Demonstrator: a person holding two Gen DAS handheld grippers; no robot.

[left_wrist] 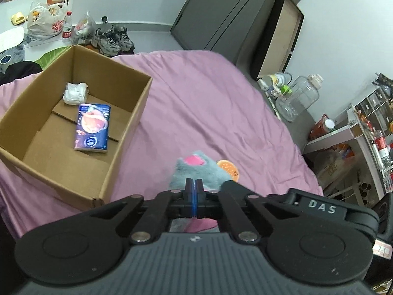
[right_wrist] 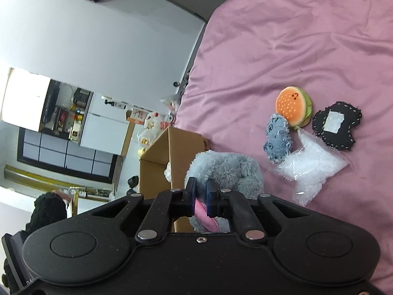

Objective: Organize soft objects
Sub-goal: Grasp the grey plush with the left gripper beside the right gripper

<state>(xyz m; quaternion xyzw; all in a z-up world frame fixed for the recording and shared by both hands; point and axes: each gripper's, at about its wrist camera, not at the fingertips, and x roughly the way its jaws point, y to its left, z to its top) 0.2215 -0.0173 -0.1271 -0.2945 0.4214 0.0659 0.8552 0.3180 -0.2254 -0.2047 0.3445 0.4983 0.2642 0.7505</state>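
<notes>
In the left wrist view, the left gripper [left_wrist: 194, 184] is sitting at lower centre with its jaws pressed together, pinching the near edge of a grey-blue plush toy [left_wrist: 196, 172] that shows a pink patch on top. The toy is hanging over the pink bedsheet [left_wrist: 221, 103], with the orange burger plush [left_wrist: 229, 168] peeking out just beside it on the right. An open cardboard box [left_wrist: 127, 132] is resting on the sheet at the left of the frame, holding a blue tissue pack [left_wrist: 93, 127] and, above it, a white wad [left_wrist: 75, 93].

In the right wrist view, the right gripper [right_wrist: 200, 194] at lower centre is clamping a pink-lined fold of the same toy [right_wrist: 226, 169], its jaws nearly closed on the fabric. To the right of the frame, a denim patch [right_wrist: 278, 140], a clear plastic bag [right_wrist: 309, 169] and a black stitched piece [right_wrist: 336, 125] are lying close together on the sheet around the burger.
</notes>
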